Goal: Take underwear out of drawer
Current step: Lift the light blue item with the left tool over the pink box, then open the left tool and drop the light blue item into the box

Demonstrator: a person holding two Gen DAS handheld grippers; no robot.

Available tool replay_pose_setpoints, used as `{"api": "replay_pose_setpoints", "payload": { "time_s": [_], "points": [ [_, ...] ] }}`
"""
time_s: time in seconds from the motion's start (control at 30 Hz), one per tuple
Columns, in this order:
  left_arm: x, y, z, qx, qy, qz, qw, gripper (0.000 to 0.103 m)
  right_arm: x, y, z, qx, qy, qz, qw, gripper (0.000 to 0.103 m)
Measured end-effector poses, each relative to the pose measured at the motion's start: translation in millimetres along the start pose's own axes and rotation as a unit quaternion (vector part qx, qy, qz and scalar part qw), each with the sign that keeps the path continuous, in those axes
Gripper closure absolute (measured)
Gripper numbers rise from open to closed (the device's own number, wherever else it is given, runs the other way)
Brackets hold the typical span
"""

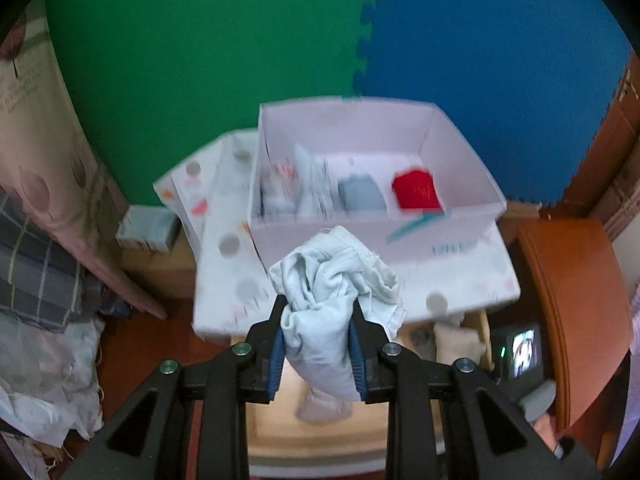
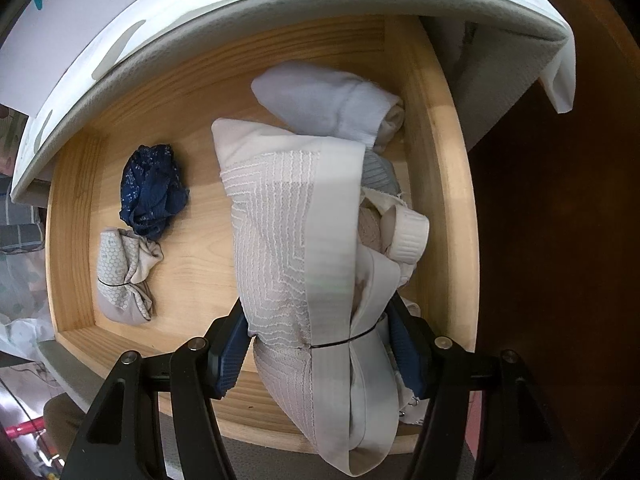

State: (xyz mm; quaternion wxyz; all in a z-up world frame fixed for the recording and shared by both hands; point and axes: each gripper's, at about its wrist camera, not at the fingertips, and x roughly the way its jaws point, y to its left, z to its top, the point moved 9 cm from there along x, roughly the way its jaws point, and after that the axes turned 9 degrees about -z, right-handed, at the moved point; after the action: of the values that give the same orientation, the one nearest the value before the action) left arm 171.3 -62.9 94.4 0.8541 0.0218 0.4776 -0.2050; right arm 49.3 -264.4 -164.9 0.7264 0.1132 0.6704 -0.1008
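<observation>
Left wrist view: your left gripper is clamped on a pale blue bundle of underwear, held up above the wooden drawer and just short of the white divided box on the unit's top. Risk: the cloth bulges loose above the pads, w/ a hem hanging off the right side; a quick swing could shake it free or snag it on the box's front wall. Box interior is blurred, so which compartment is empty you cannot tell.

Right wrist view: your right gripper is closed around a white-and-grey banded bundle, low in the drawer. Risk: it lies against the neighbouring cream and grey rolls; lift straight up or they may drag along. The overhanging white edge sits close above, so a careless rise could knock it.
</observation>
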Motion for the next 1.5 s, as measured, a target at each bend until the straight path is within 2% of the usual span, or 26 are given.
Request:
{"api": "replay_pose_setpoints", "payload": {
  "time_s": [0.17,0.33,0.47,0.73,0.87,1.07,1.2,1.27,1.4,1.5],
  "points": [
    [-8.3,3.0,46.9,0.019,-0.037,0.028,0.9987,0.076,1.1,-1.3,0.4,-0.002,0.000,-0.003,1.000,0.043],
    [11.0,9.5,81.4,0.030,-0.049,0.057,0.9967,0.076,0.8,-0.5,1.2,0.000,-0.001,-0.004,1.000,0.043],
    [34.6,9.1,96.4,0.061,-0.054,0.080,0.9935,0.076,0.5,0.3,1.6,0.004,-0.003,-0.001,1.000,0.043],
    [87.1,15.7,107.6,0.069,-0.035,0.096,0.9924,0.075,1.1,-2.5,2.5,0.002,-0.001,0.007,1.000,0.043],
    [105.5,15.6,104.3,0.072,-0.025,0.107,0.9914,0.075,2.9,-3.0,2.7,0.005,0.001,0.010,1.000,0.043],
    [127.3,14.1,91.9,0.069,0.003,0.102,0.9924,0.071,3.3,-2.0,2.0,0.006,0.004,0.012,1.000,0.043],
    [125.1,16.6,89.8,0.076,-0.004,0.124,0.9893,0.068,3.1,-3.2,2.5,0.010,0.004,0.015,1.000,0.043],
    [120.3,17.4,90.2,0.080,-0.006,0.135,0.9876,0.062,2.9,-4.1,2.7,0.011,0.005,0.017,1.000,0.043],
    [104.1,16.7,87.4,0.078,-0.017,0.128,0.9885,0.061,2.7,-7.6,2.8,0.010,0.006,0.013,1.000,0.043],
    [91.8,17.1,80.1,0.071,-0.022,0.123,0.9897,0.056,2.9,-5.9,2.5,0.008,0.005,0.008,1.000,0.043]
  ]
}}
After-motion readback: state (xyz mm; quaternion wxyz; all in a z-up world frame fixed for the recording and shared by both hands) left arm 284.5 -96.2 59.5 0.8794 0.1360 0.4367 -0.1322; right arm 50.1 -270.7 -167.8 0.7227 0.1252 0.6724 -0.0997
